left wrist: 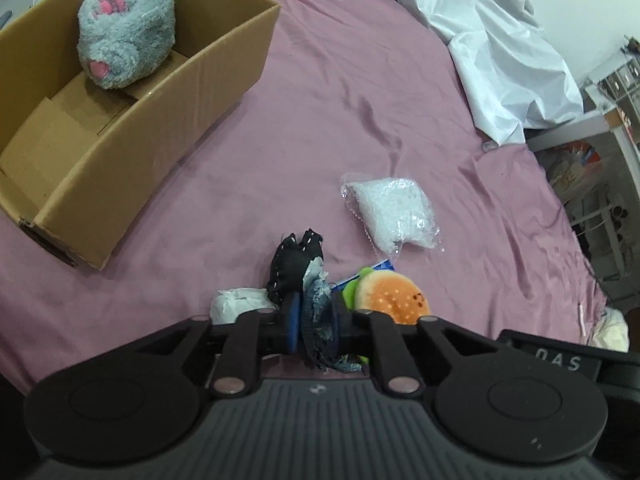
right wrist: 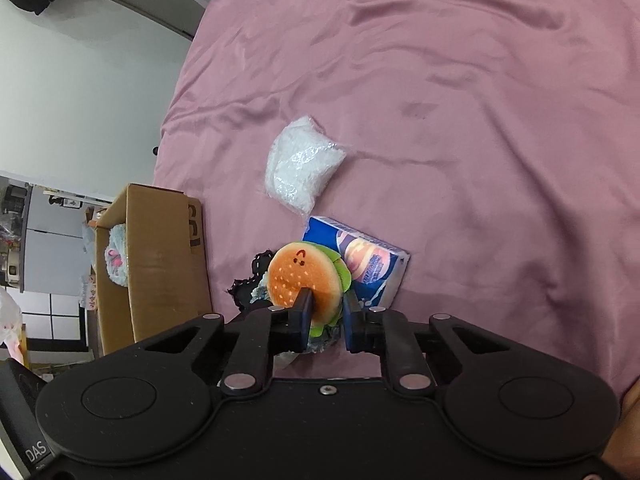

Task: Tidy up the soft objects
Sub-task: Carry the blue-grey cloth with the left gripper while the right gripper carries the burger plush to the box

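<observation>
In the left wrist view my left gripper (left wrist: pixel 316 322) is shut on a frayed denim fabric piece (left wrist: pixel 317 300) that stands up between its pads. A black stitched soft toy (left wrist: pixel 292 266) lies just beyond it, touching the denim. To the right sits an orange burger plush (left wrist: pixel 394 296) with a green edge. In the right wrist view my right gripper (right wrist: pixel 326 318) is shut on the lower edge of that burger plush (right wrist: pixel 302 276), its face side turned toward the camera. The black toy (right wrist: pixel 250 284) peeks out to the left of it.
An open cardboard box (left wrist: pixel 168 120) at the left holds a grey and pink plush (left wrist: pixel 124 32). On the pink bedsheet (left wrist: pixel 328 100) lie a clear bag of white filling (left wrist: pixel 394 212), a blue tissue pack (right wrist: pixel 364 270) and a crumpled white tissue (left wrist: pixel 238 304). A white sheet (left wrist: pixel 500 48) is piled at the far right.
</observation>
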A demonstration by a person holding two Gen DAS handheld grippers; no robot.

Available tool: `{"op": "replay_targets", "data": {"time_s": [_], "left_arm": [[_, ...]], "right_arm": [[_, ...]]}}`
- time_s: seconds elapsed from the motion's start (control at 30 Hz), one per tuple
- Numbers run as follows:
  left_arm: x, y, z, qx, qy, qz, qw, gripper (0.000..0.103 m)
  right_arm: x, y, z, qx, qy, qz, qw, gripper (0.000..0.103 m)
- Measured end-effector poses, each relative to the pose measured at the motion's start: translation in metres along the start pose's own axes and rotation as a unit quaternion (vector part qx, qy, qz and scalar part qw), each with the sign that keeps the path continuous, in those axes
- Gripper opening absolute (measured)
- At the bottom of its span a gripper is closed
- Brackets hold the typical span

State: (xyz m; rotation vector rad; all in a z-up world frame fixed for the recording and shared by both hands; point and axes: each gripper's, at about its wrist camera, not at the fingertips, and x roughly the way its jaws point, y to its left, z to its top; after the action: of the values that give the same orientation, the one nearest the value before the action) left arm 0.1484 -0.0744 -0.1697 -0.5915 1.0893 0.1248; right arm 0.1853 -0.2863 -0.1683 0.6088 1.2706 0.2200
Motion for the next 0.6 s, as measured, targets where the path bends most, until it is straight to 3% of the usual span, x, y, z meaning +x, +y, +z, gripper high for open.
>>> {"op": "replay_targets", "data": {"time_s": [0.27, 0.6], "left_arm": [[0.005, 0.002, -0.004, -0.002, 0.003, 0.011, 0.9999, 0.014], [-0.024, -0.003, 0.006, 0.013, -0.033, 0.014, 0.9993, 0.013]], "right_arm": [[-0.004, -0.002, 0.000, -0.002, -0.011, -0.001, 1.000, 0.015], [-0.017, 0.009, 0.000, -0.028, -0.036, 0.043, 0.998, 0.010]]}}
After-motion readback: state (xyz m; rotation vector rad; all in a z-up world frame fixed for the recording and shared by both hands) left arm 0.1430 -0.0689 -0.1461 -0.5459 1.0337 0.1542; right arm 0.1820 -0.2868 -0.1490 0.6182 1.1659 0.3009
